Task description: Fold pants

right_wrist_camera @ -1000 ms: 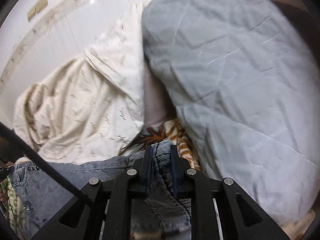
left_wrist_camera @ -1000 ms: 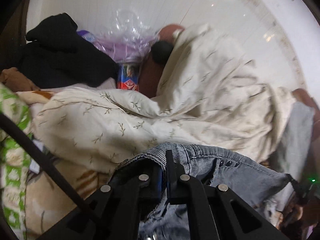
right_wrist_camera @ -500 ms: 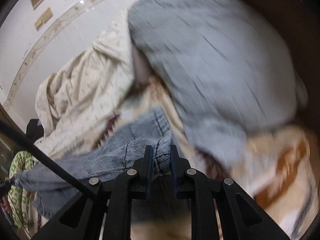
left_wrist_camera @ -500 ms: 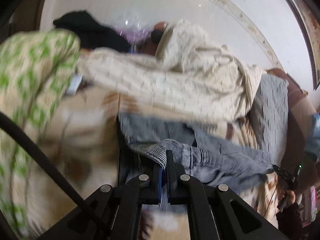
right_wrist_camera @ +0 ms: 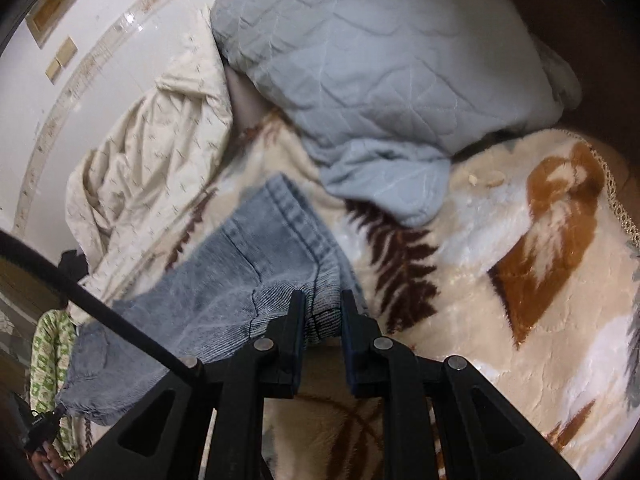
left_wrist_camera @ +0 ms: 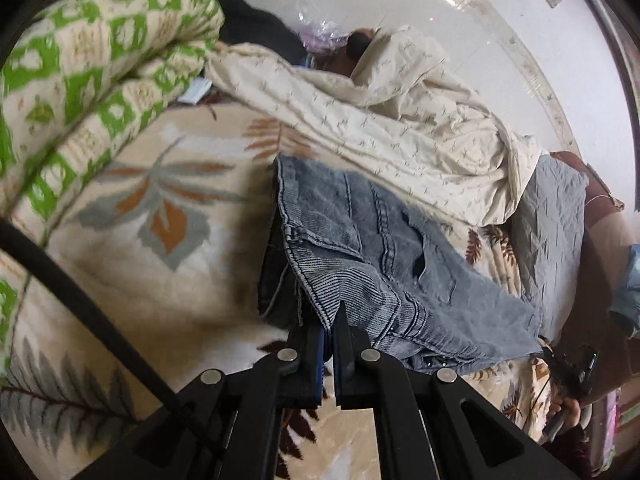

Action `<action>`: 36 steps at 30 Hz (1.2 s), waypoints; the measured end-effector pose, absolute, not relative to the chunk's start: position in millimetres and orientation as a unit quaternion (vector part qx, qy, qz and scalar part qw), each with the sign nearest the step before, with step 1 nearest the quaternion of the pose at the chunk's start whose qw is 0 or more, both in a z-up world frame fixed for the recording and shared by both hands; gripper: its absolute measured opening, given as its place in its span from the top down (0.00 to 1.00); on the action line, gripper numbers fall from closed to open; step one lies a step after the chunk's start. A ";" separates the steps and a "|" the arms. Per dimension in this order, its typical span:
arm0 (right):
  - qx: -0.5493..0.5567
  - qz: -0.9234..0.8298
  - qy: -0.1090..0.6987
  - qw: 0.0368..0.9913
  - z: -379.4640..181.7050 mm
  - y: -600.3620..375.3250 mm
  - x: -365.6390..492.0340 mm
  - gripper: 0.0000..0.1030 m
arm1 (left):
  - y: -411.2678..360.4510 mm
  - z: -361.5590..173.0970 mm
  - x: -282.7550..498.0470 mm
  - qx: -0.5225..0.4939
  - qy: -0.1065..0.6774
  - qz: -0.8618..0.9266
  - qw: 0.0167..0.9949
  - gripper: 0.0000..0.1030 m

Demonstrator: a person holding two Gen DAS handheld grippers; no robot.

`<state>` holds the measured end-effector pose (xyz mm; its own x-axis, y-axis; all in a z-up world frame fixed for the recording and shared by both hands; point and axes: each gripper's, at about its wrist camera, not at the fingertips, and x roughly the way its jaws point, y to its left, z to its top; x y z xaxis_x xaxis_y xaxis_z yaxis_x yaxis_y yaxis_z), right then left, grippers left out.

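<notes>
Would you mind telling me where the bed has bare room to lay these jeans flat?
Free: leaf-print blanket between the green quilt and the jeans, and its stretch below the grey quilted pillow. Crowded: the far side, under the cream duvet.

Soft, even indoor light fills both fisheye views. Glare streaks the glossy white wall (left_wrist_camera: 500, 40) at the top of each picture. The jeans (left_wrist_camera: 380, 248) cast a dark shadow on the leaf-print blanket (left_wrist_camera: 160, 280) to their left. Edges curve strongly and darken to black corners. Slight blur softens the blanket's pattern.
</notes>
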<state>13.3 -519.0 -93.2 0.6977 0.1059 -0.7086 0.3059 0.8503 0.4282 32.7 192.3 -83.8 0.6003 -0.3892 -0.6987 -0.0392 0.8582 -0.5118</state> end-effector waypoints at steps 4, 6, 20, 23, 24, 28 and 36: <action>0.255 -0.063 0.422 0.868 -101.4 -514.3 15.4 0.83 | 193.0 -98.4 31.8 -0.229 0.460 -0.094 0.853 0.95; 0.261 -0.069 0.452 0.850 -110.0 -517.2 14.7 0.80 | 197.7 -100.7 26.2 -0.240 0.459 -0.095 0.850 0.91; 0.298 -0.025 0.379 0.876 -51.0 -529.6 64.2 0.48 | 144.6 -18.3 24.5 -0.185 0.384 -0.147 0.892 0.88; 0.290 -0.034 0.414 0.862 -59.7 -530.3 99.4 0.48 | 99.0 -22.1 50.1 -0.172 0.389 -0.179 0.887 0.88; 0.291 -0.041 0.428 0.855 -65.2 -530.5 108.3 0.48 | 88.9 -28.2 57.1 -0.172 0.393 -0.186 0.884 0.88; 0.334 -0.038 0.449 0.828 -91.9 -533.7 127.5 0.62 | 52.3 -66.5 87.6 -0.170 0.435 -0.211 0.859 0.88; 0.330 -0.035 0.392 0.858 -74.2 -521.7 127.7 0.91 | 41.9 -115.1 89.3 -0.153 0.465 -0.212 0.846 0.88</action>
